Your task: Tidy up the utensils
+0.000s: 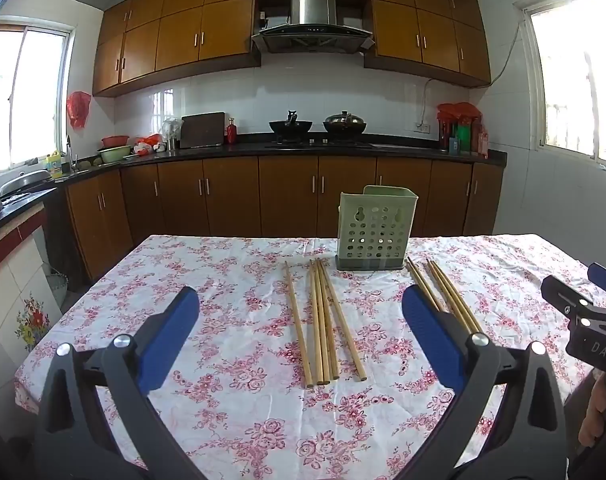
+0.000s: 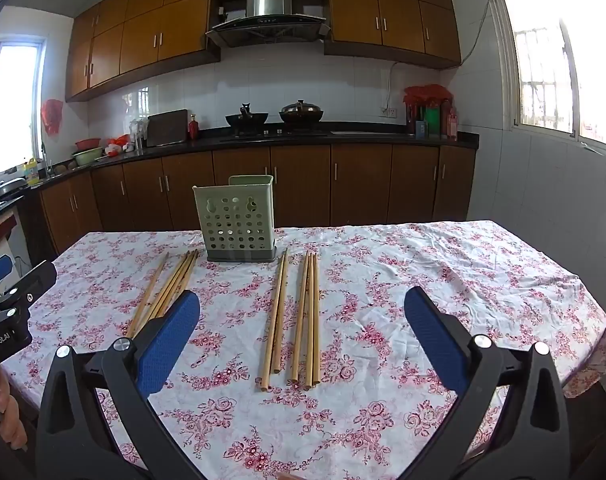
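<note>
A pale green perforated utensil holder [image 1: 375, 228] [image 2: 235, 220] stands upright at the far middle of the floral tablecloth [image 1: 207, 264] [image 2: 403, 280]. Several wooden chopsticks lie flat in front of it in two loose groups. The left group [image 1: 323, 320] [image 2: 171, 288] lies below my left gripper [image 1: 301, 296], which is open and holds nothing. Under my right gripper [image 2: 302, 298], also open and holding nothing, lies the right group [image 1: 443, 292] [image 2: 299, 320]. Each gripper shows at the edge of the other's view, the right gripper [image 1: 575, 280] and the left gripper [image 2: 21, 272].
Behind the table runs a dark kitchen counter [image 1: 343, 148] with brown cabinets, a wok [image 1: 290, 125] and a lidded pot [image 1: 344, 123] on the stove. The table's far edge lies just behind the holder. A hand [image 1: 595, 412] holds the right gripper's handle.
</note>
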The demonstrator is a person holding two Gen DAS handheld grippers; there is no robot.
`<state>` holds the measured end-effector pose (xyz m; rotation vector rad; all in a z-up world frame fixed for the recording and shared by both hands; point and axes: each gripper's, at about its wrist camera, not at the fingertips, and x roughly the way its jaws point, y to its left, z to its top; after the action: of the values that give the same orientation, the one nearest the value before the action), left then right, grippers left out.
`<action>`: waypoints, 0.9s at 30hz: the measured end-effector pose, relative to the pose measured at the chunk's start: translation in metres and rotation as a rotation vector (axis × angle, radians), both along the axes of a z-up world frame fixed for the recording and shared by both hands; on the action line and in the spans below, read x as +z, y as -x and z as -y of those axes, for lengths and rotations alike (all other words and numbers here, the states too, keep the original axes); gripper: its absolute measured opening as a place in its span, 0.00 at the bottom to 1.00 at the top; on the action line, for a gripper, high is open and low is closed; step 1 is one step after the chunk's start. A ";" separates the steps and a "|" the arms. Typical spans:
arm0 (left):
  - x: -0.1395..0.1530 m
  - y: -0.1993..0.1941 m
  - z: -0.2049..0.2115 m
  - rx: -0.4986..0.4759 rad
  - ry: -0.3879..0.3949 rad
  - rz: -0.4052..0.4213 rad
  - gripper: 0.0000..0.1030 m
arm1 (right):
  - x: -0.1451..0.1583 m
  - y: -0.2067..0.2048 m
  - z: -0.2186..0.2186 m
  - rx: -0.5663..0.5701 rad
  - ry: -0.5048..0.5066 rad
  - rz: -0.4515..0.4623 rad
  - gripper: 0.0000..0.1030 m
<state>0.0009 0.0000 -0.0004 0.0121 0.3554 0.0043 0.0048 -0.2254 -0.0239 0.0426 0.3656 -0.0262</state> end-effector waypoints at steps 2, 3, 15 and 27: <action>0.000 0.000 0.000 0.000 0.000 0.001 0.96 | 0.000 0.000 0.000 0.000 -0.001 0.001 0.98; 0.000 0.000 0.000 0.000 0.000 0.001 0.96 | 0.000 0.000 0.000 0.000 0.000 0.002 0.98; 0.000 -0.001 0.000 -0.001 -0.001 0.001 0.96 | 0.000 0.001 0.001 0.000 -0.006 0.003 0.98; 0.000 -0.001 0.000 0.001 0.000 0.002 0.96 | 0.000 0.001 0.001 0.000 -0.010 0.003 0.98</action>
<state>0.0019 0.0003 -0.0004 0.0120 0.3535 0.0058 0.0034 -0.2260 -0.0242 0.0520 0.3628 -0.0242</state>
